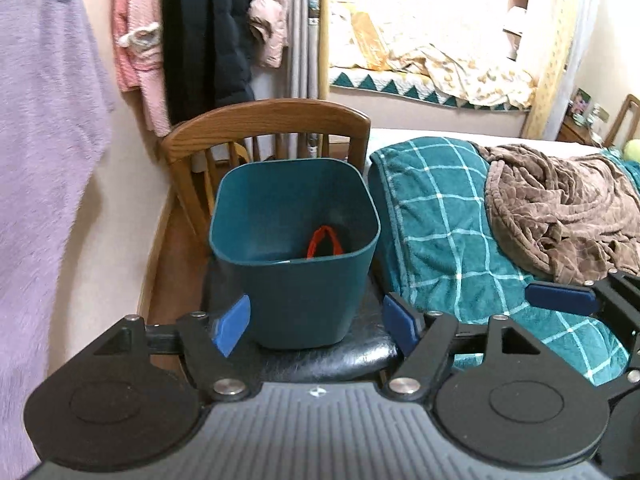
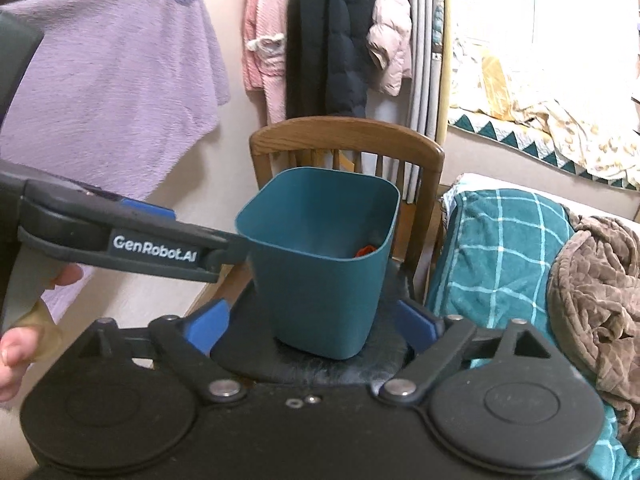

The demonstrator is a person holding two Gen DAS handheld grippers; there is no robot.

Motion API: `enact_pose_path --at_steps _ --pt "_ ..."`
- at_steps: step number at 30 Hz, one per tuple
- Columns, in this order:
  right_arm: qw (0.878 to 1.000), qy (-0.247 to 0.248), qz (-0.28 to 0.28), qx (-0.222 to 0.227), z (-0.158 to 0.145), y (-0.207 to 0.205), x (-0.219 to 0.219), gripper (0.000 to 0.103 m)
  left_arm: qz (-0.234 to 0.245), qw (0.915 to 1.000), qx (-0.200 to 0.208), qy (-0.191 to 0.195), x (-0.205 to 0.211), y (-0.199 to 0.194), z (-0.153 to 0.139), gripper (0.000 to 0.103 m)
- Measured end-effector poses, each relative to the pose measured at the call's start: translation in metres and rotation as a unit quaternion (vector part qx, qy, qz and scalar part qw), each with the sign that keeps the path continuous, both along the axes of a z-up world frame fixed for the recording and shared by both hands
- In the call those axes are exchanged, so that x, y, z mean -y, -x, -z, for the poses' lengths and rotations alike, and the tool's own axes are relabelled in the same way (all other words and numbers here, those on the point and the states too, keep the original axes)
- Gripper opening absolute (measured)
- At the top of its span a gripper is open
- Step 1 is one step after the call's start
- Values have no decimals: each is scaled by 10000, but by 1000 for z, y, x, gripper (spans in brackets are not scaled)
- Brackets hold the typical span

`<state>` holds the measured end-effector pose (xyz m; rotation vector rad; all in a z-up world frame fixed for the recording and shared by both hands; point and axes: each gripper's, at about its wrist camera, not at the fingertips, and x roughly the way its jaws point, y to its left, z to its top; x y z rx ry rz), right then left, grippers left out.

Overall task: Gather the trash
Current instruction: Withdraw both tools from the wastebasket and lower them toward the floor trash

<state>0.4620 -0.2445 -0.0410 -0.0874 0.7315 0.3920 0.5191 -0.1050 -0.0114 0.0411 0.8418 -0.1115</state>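
- Left wrist view: the left tool stands wide apart with nothing between its pads; the teal bin sits mid-frame on the chair, untouched, an orange scrap inside (seemingly just dropped in).
- Right wrist view: the right tool gapes empty too, the bin centre-frame; the left tool's arm crosses at mid-left.
- Judged: a drop-off step is finishing; next calls for finding more trash.

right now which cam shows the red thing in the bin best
The left wrist view: it looks down into the teal bin, so the red item shows as a whole loop. In the right wrist view the bin wall hides all but a small red scrap.
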Motion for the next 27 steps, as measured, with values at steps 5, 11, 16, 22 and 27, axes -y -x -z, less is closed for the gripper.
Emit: enact_pose_path --at_steps 5,11,16,22,27 --pt "9995 -33 -315 44 -6 30 17 100 -240 9997 10 74 5 40 -1 76" --pt "9983 -138 -561 88 -9 60 30 103 -341 9992 0 210 3 80 4 81" --pt "9982 -216 -551 111 3 74 30 103 -216 9989 -71 403 -9 98 25 89" --pt "9990 -344 -266 -60 56 88 17 103 -239 9972 -117 700 -45 112 81 100" --pt "9984 -331 -23 -453 134 94 -2 103 -151 9985 -295 426 -79 114 155 100"
